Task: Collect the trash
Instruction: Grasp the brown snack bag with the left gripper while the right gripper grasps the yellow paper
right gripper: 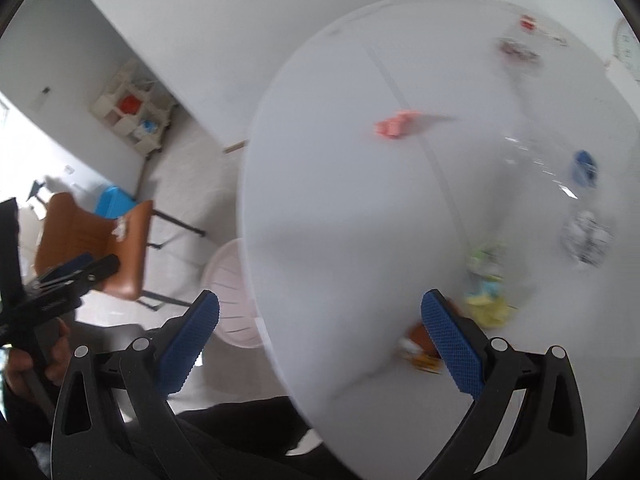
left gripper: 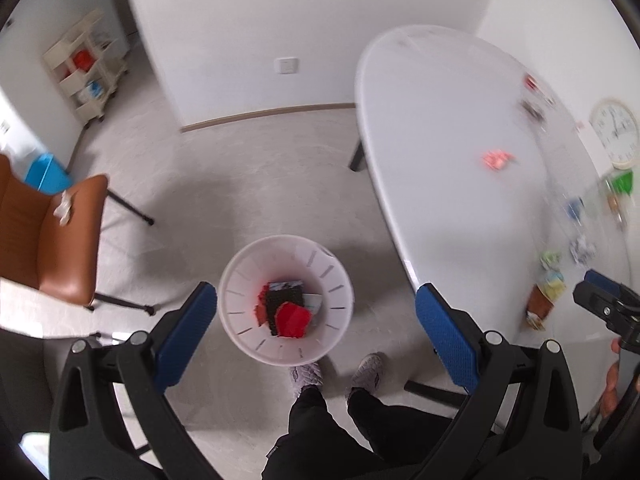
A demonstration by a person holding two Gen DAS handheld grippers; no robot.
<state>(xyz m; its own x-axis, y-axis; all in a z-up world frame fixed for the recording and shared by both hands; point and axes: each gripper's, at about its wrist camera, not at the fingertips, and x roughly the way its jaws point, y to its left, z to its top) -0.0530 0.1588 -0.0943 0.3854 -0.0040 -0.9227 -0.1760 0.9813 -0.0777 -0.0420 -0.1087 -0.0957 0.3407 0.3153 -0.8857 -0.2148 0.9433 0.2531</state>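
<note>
A white waste bin (left gripper: 332,276) stands on the floor beside the table, with red and black wrappers (left gripper: 288,312) inside. My left gripper (left gripper: 316,324) hangs open above the bin, nothing between its fingers. My right gripper (right gripper: 320,328) is open over the near edge of the white oval table (right gripper: 340,200), empty. Blurred trash lies on the table: a pink wrapper (right gripper: 396,123), a yellow-green packet (right gripper: 486,296), a brown packet (right gripper: 420,340), a crumpled black-and-white paper (right gripper: 586,236) and a blue piece (right gripper: 585,168). The bin's rim (right gripper: 228,280) shows left of the table edge.
A brown chair (left gripper: 52,236) with a crumpled white scrap (left gripper: 63,207) on its seat stands at the left. A cream shelf cart (left gripper: 86,64) is by the far wall, a blue box (left gripper: 46,174) behind the chair. The person's feet (left gripper: 340,372) stand near the bin. A clock (left gripper: 614,130) leans at the table's far side.
</note>
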